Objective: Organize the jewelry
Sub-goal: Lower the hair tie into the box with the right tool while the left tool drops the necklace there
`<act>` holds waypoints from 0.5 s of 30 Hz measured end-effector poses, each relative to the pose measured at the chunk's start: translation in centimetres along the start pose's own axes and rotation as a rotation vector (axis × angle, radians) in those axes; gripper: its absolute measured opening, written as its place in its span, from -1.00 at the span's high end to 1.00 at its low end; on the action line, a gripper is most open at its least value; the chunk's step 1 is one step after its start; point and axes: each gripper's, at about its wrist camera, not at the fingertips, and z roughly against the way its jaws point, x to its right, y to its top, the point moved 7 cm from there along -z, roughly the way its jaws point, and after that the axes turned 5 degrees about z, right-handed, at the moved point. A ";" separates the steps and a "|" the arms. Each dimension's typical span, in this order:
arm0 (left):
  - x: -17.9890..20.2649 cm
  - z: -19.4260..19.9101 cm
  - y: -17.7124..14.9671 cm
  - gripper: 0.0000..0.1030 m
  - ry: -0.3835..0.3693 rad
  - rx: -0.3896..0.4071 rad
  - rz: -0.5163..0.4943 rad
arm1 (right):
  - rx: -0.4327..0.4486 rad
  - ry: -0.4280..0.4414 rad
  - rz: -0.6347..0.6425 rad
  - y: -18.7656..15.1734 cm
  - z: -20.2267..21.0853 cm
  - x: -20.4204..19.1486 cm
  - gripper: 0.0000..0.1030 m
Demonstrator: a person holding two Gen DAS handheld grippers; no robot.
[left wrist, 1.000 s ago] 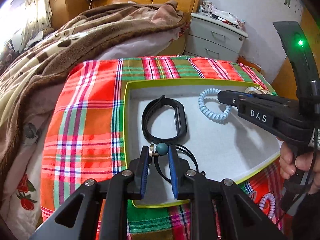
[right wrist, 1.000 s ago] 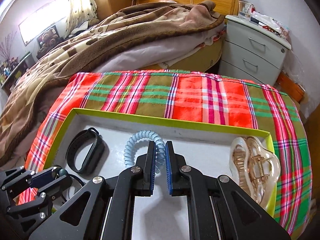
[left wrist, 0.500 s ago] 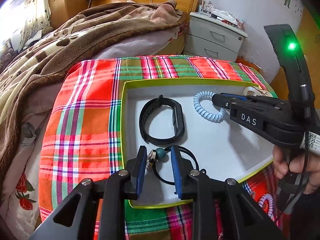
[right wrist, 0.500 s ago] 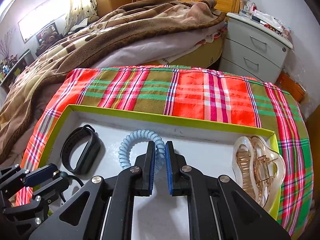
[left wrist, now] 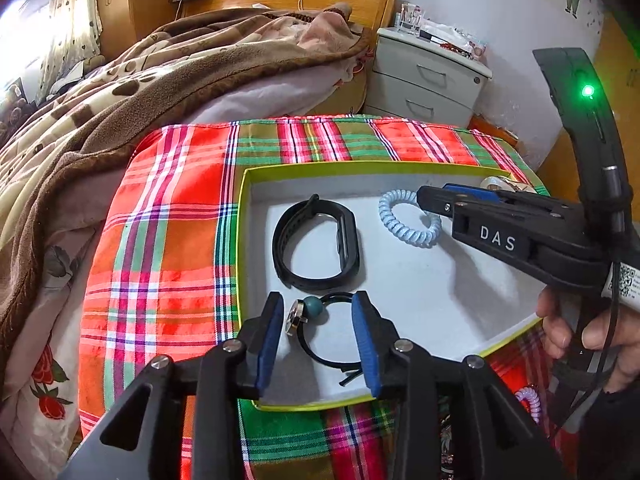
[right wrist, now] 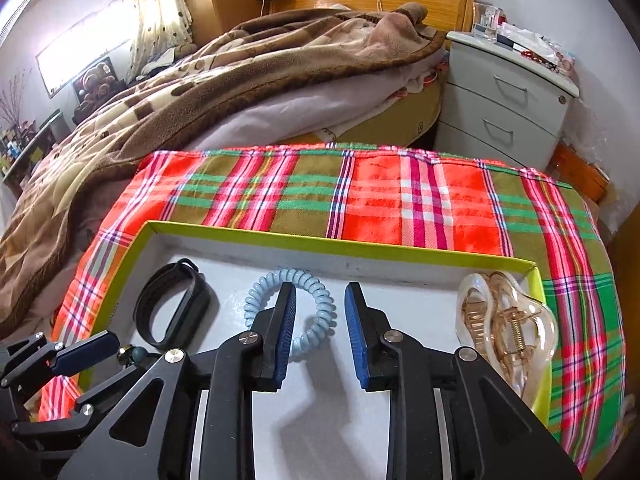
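A shallow white tray with a yellow-green rim lies on a plaid cloth. In it lie a black wristband, a light blue spiral hair tie, a clear amber hair claw and a black cord necklace with a teal bead and a metal charm. My left gripper is open, its jaws either side of the bead, which rests on the tray. My right gripper is open over the blue hair tie, which lies on the tray.
The plaid cloth covers a small table beside a bed with a brown blanket. A grey nightstand stands at the back right. A pink spiral hair tie lies on the cloth near the front right.
Both grippers have opened. The left let go of the bead necklace, which now lies on the tray. The right let go of the blue hair tie.
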 end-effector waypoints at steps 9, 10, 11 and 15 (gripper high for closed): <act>0.2 2.5 -0.5 0.15 -0.018 0.036 0.010 | 0.072 0.013 -0.012 -0.9 4.0 0.2 0.38; 0.2 2.8 -0.5 0.15 -0.021 0.040 0.012 | 0.077 0.012 -0.010 -1.1 4.4 0.2 0.38; 0.2 3.1 -0.7 0.14 -0.021 0.043 0.016 | 0.082 0.008 -0.007 -1.3 4.8 0.2 0.38; 0.2 4.2 -1.3 0.14 -0.025 0.058 0.019 | 0.110 0.010 -0.013 -2.0 6.5 0.4 0.38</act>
